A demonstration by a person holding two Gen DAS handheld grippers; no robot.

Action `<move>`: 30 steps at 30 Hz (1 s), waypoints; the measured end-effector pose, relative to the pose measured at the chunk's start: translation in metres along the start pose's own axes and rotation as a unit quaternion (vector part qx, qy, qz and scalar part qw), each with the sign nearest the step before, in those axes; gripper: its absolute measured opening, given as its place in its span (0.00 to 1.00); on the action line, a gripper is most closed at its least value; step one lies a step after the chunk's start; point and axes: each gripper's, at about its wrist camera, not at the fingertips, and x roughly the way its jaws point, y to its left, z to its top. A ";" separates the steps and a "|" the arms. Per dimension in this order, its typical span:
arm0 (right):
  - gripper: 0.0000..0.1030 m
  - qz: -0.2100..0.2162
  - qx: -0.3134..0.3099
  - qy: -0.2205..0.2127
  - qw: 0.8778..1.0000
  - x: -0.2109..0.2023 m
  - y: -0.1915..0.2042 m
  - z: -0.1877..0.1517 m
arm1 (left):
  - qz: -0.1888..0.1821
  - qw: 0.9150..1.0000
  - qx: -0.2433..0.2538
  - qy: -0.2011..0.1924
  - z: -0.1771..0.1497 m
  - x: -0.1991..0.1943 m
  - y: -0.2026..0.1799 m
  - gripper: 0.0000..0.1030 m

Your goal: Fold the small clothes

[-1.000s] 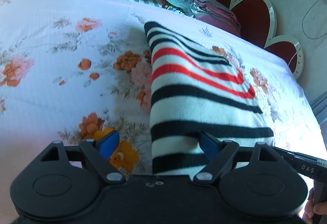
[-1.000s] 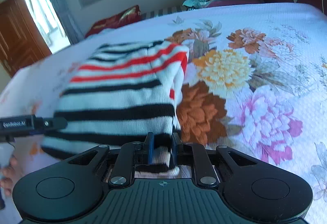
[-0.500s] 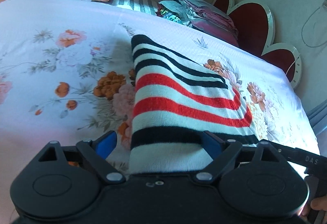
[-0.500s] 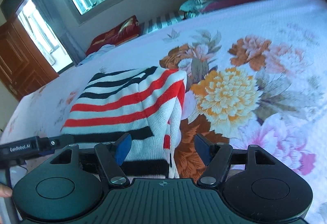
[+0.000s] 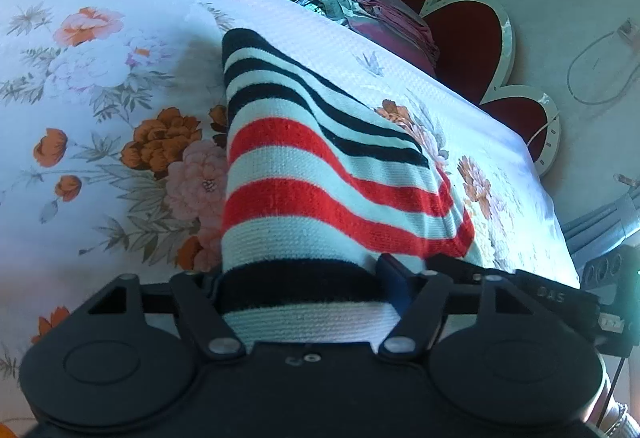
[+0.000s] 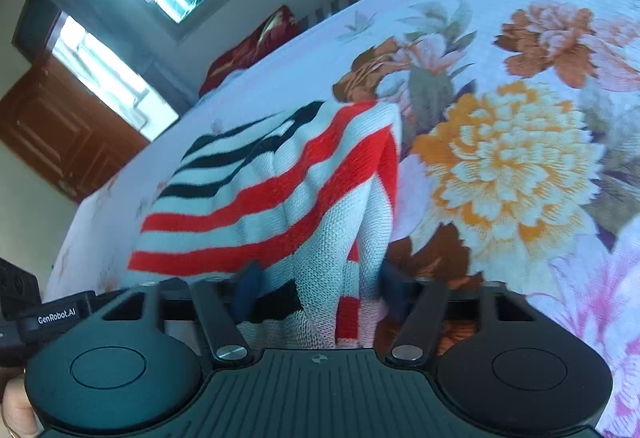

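A folded knit garment [image 5: 304,174] with black, red and white stripes lies on the flowered bed sheet [image 5: 100,86]. My left gripper [image 5: 298,274] sits low over its near left corner. The jaws are closing with the cloth between them; the right blue pad [image 5: 394,278] rests on the knit, and the left pad is hidden beside the cloth's edge. In the right wrist view the garment [image 6: 280,198] shows its folded right edge, and my right gripper [image 6: 320,282] straddles that edge. Its jaws are closing too, both blue pads still off the cloth.
A pile of folded clothes [image 5: 360,6] lies by the red heart-shaped headboard [image 5: 464,38]. A red pillow [image 6: 256,46] rests at the bed's far side under the window. A wooden door [image 6: 60,134] stands beyond. A hand [image 6: 16,410] holds the right gripper's handle.
The right gripper let go of the garment's near edge, opened wide and has started narrowing. Both grippers pushed forward and down over the garment; the left jaws have narrowed around the cloth.
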 end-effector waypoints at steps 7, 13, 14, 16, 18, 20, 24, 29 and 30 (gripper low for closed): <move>0.36 -0.001 -0.008 -0.015 1.000 -0.009 0.012 -0.003 | 0.027 0.999 0.021 -0.015 0.002 -0.009 -0.016 0.52; 0.34 0.024 -0.014 -0.035 0.999 -0.026 0.034 -0.002 | 0.037 0.998 0.048 -0.035 0.004 -0.032 -0.032 0.46; 0.34 0.030 -0.015 -0.036 0.999 -0.028 0.040 -0.002 | 0.038 0.997 0.052 -0.038 0.005 -0.037 -0.033 0.46; 0.34 0.036 -0.020 -0.038 0.998 -0.029 0.055 -0.003 | 0.041 0.997 0.056 -0.043 0.007 -0.052 -0.030 0.46; 0.34 0.045 -0.025 -0.041 0.998 -0.028 0.072 -0.005 | 0.044 0.996 0.059 -0.054 0.009 -0.069 -0.023 0.46; 0.34 0.052 -0.028 -0.044 0.997 -0.023 0.093 -0.008 | 0.045 0.995 0.058 -0.065 0.011 -0.088 -0.010 0.46; 0.34 0.059 -0.042 -0.049 0.996 -0.006 0.147 -0.019 | 0.044 0.994 0.056 -0.084 0.016 -0.131 0.029 0.46; 0.34 0.057 -0.050 -0.060 0.995 0.033 0.230 -0.047 | 0.032 0.993 0.055 -0.096 0.025 -0.184 0.100 0.46; 0.34 0.057 -0.050 -0.061 0.995 0.043 0.247 -0.054 | 0.032 0.993 0.053 -0.097 0.028 -0.196 0.117 0.46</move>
